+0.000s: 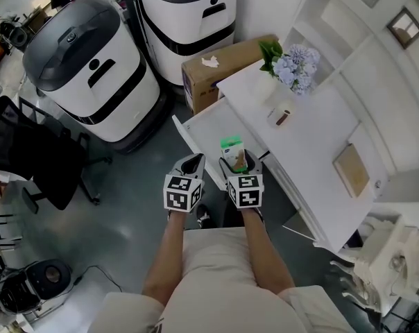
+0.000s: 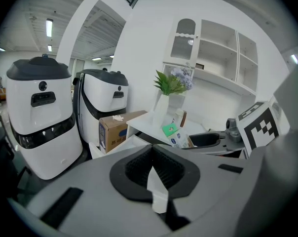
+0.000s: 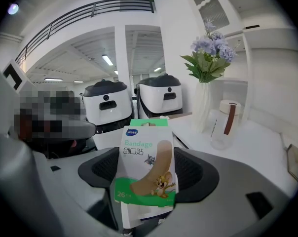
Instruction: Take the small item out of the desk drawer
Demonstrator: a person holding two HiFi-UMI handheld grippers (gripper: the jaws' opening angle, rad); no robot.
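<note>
Bandage box (image 3: 145,152) clamped in right hand-held gripper (image 3: 148,181)

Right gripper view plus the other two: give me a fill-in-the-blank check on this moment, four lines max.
1. The right gripper is shut on a green-and-white box printed with the English word ____.
2. The left gripper has its jaws ____, with nothing between them.
3. In the head view, the white desk drawer stands ____.
4. On the white desk, the pale blue flowers stand in a white ____.

Missing words: Bandage; shut; open; vase.
</note>
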